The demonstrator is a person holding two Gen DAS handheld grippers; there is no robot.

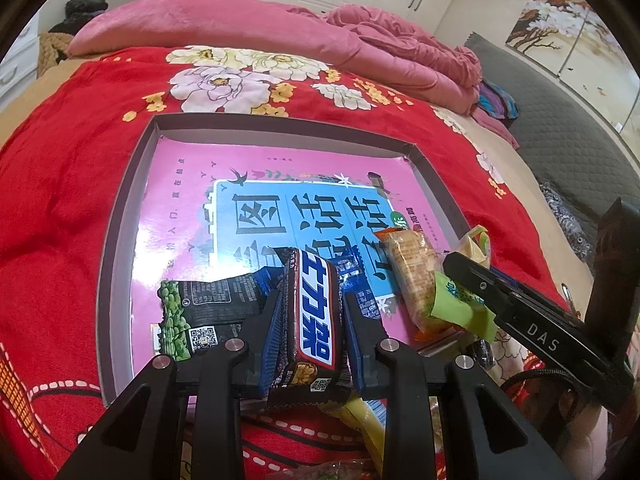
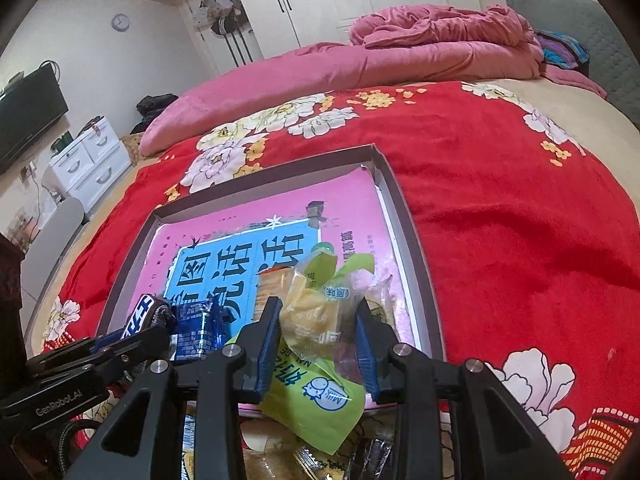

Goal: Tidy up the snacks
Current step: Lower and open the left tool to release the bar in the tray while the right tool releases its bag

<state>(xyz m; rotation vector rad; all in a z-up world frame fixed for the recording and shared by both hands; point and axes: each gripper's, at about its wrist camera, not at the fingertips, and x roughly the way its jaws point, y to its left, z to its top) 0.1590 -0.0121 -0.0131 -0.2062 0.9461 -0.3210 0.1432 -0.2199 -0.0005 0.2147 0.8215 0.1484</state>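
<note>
A bed covered by a red floral blanket [image 1: 60, 208] fills both views, and a shallow grey cardboard tray lined with a pink printed sheet [image 1: 120, 216] is laid on it at the centre. Snacks are gathered along the tray's 6 o'clock edge: a black-and-green pea packet [image 1: 192, 312] at 8 o'clock in the left wrist view, a blue foil packet [image 2: 196, 332], and an orange-ended cracker pack [image 1: 412, 268] at 3 o'clock.

A dark brown chocolate bar with white lettering on blue [image 1: 312, 312] is held by the left gripper [image 1: 308, 312], its jaws narrowed on the bar's long sides, just over the tray's near edge. A yellow-green milk-candy bag [image 2: 316, 328] is held loosely by the right gripper [image 2: 318, 320], with jaws fairly wide against the crinkled film.

Placement appears to be in hand. The bar is best lowered flat into bare lining toward 12 o'clock, clear of the packets, before release; the bag should be set down separately so the grippers are not crossed.
</note>
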